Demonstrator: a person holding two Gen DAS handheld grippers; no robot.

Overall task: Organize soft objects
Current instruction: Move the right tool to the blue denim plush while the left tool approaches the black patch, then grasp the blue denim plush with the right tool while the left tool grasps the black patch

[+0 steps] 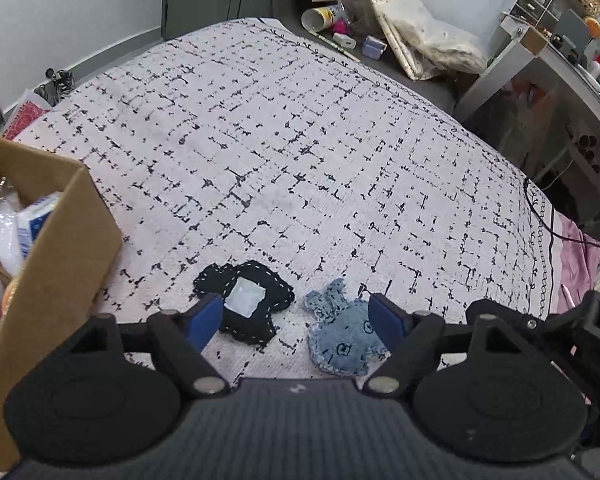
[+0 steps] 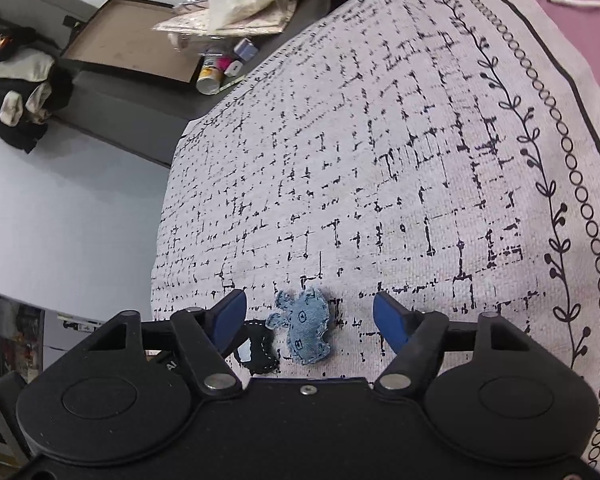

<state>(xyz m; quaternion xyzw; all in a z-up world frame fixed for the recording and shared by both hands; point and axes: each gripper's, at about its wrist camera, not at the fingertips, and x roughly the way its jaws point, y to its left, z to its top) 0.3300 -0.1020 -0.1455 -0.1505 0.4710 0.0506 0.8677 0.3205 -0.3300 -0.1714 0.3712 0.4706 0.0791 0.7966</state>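
Observation:
Two small soft toys lie side by side on the patterned bedspread (image 1: 300, 140). One is a black stitched piece with a pale square patch (image 1: 246, 306); the other is a blue denim animal shape (image 1: 342, 342). My left gripper (image 1: 296, 314) hovers over both, open, with its blue pads at their outer edges. In the right wrist view the denim toy (image 2: 308, 328) lies between the blue pads of my right gripper (image 2: 310, 314), which is open and clear of it. The black toy (image 2: 260, 354) shows partly behind the left finger.
A cardboard box (image 1: 60, 248) holding packets stands at the left edge of the bed. Pink fabric (image 1: 576, 256) and a black cable lie at the right edge. Floor clutter, a tipped can (image 1: 320, 18) and a desk (image 1: 540, 80) lie beyond the bed.

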